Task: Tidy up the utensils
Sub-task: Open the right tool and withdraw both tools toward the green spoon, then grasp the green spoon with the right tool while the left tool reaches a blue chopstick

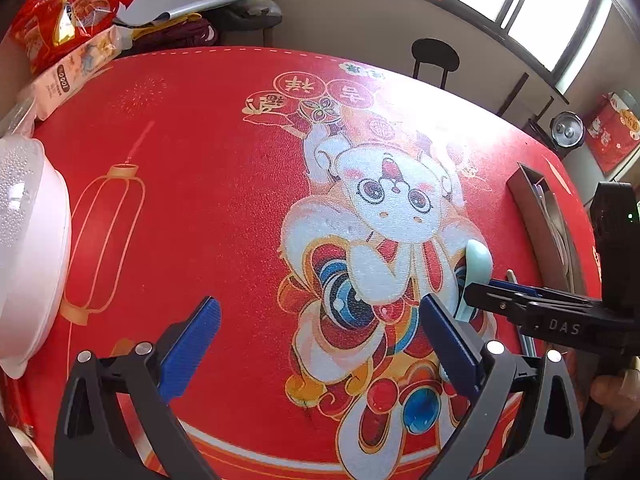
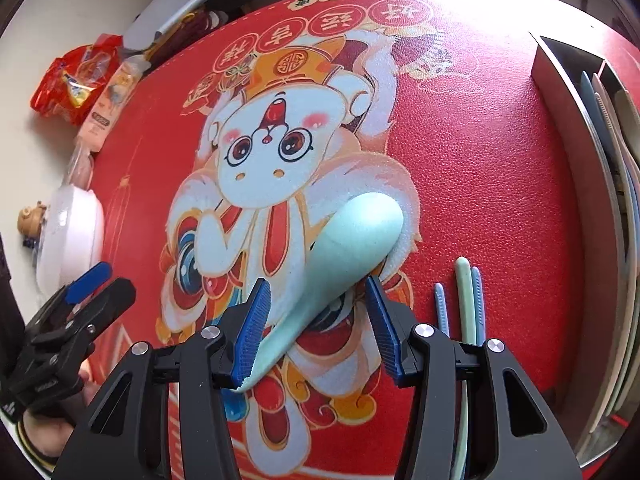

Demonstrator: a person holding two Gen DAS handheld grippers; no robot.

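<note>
A pale teal spoon (image 2: 344, 256) lies bowl-down on the red printed mat (image 2: 480, 184). My right gripper (image 2: 316, 320) is open, its blue pads on either side of the spoon's handle, not closed on it. In the left wrist view the spoon (image 1: 478, 264) and the right gripper (image 1: 504, 296) sit at the right. My left gripper (image 1: 320, 340) is open and empty above the mat (image 1: 192, 208). Several thin utensil handles (image 2: 464, 300) lie on the mat right of the spoon. A dark utensil tray (image 2: 560, 128) at the right edge holds several utensils.
A white bowl with a clear lid (image 1: 28, 248) stands at the mat's left edge. A tissue pack (image 1: 72, 76) and a red snack bag (image 1: 68, 12) lie at the far left corner. A black chair (image 1: 434, 60) stands beyond the table.
</note>
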